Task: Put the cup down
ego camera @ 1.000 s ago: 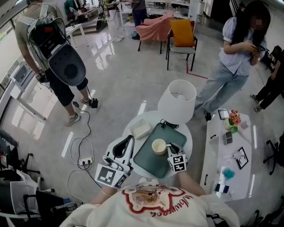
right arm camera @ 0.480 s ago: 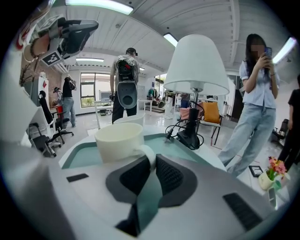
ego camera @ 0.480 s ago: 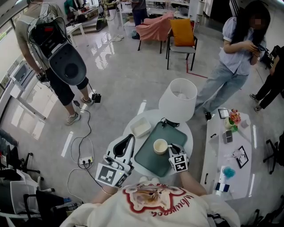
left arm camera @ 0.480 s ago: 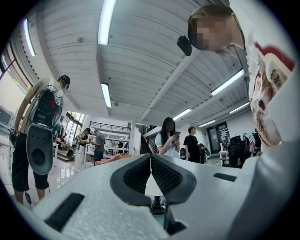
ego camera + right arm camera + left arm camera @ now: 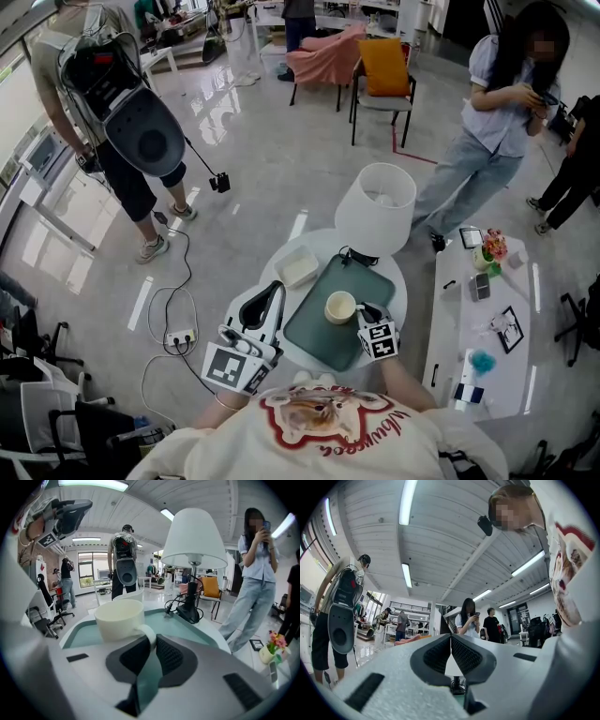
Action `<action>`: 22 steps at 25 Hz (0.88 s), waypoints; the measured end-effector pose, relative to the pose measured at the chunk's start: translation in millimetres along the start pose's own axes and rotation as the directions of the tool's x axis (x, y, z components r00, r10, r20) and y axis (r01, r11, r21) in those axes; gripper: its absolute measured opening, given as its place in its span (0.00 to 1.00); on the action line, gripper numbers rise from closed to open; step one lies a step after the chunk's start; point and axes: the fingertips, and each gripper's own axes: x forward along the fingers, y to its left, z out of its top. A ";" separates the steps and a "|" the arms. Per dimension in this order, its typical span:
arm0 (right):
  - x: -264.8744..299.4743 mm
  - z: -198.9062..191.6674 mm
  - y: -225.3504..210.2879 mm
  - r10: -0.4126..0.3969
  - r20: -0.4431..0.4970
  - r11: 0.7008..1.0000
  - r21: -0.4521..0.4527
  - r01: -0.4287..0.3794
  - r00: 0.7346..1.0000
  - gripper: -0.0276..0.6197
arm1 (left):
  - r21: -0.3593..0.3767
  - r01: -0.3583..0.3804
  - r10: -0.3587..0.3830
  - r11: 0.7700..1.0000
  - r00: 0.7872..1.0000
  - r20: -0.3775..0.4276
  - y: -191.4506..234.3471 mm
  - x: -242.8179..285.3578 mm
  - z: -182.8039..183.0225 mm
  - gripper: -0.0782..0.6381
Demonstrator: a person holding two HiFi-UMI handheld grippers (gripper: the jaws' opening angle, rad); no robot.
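A cream cup (image 5: pixel 339 307) sits low over the green tray (image 5: pixel 319 339) on the small round table. My right gripper (image 5: pixel 362 310) is shut on the cup's handle from the near side. In the right gripper view the cup (image 5: pixel 119 618) stands upright just beyond the jaws, and the right gripper (image 5: pixel 151 643) pinches the handle over the tray (image 5: pixel 187 627). Whether the cup's base touches the tray I cannot tell. My left gripper (image 5: pixel 275 292) hangs at the table's left edge, shut with nothing in it. In its own view the left gripper (image 5: pixel 450 638) tilts up toward the ceiling.
A white lamp (image 5: pixel 375 211) stands at the tray's far end with its black base and cable (image 5: pixel 190 611). A white rectangular dish (image 5: pixel 297 268) lies left of the tray. A long white side table (image 5: pixel 448 328) with small items is to the right. People stand around on the floor.
The cup and my right gripper have shifted slightly to the right over the tray. The left gripper has stayed put.
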 end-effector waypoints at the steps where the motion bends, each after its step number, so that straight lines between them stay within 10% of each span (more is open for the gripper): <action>1: 0.5 0.3 -0.3 0.000 0.003 1.000 0.005 0.000 1.000 0.12 | -0.001 0.000 0.000 1.000 1.000 0.000 -0.3 -0.2 -0.3 0.13; 22: -11.9 9.3 2.8 -0.028 0.052 0.999 -0.015 0.029 0.998 0.13 | -0.008 0.020 -0.020 1.000 1.000 0.000 0.4 1.6 0.0 0.13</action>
